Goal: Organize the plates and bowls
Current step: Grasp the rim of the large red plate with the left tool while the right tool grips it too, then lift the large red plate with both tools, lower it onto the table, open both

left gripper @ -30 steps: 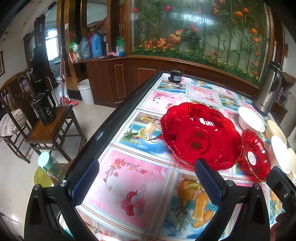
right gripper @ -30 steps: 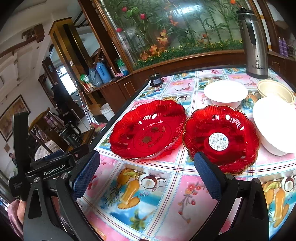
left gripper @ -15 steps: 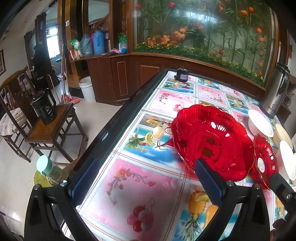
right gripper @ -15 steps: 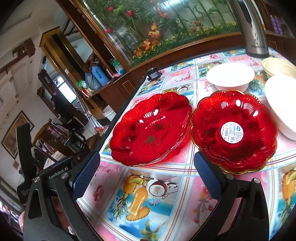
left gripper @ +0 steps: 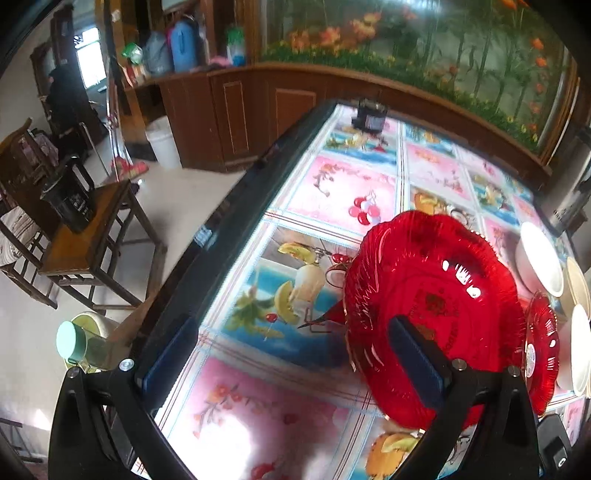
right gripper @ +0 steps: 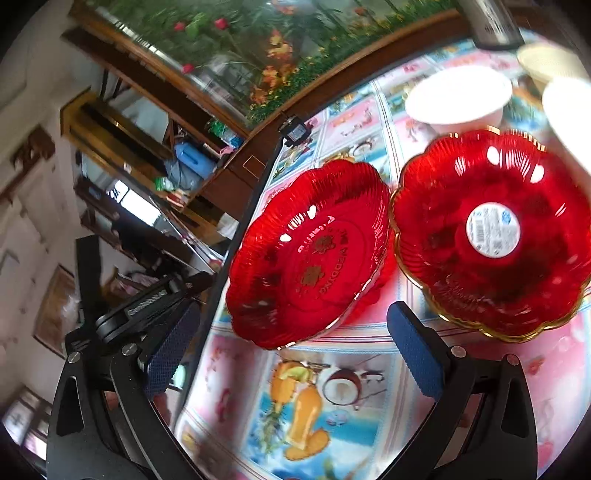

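On table [right gripper: 303, 413], glossy oilcloth w/ fruit-print squares in pink and blue, dark edge along its left side. My left gripper [left gripper: 291, 356]: jaws spread wide, nothing between them; blue textured pads [left gripper: 413, 363], black angular arms. Its right pad overlaps the near rim of the large red plate [left gripper: 436, 314] in left wrist view; can't tell if touching. That plate is translucent red plastic, scalloped rim, radial ribbing, gold lettering at centre, shiny highlights.

My right gripper [right gripper: 295, 354]: jaws also spread, empty, same blue knurled pads [right gripper: 171, 354]. Ahead of it the large red plate [right gripper: 308, 254] sits near the table's left edge. Just beside it to the right, rims nearly touching, a second red dish [right gripper: 491, 236]: deeper, lobed like a flower, gold-trimmed rim, round white sticker at centre.

Behind the dishes: smooth white bowl [right gripper: 460, 98], round, matte. Right of it a cream bowl [right gripper: 546, 61], and another white bowl [right gripper: 570, 107] at frame edge, both blurred. Steel thermos [right gripper: 487, 22] at the far end, partly cut off.
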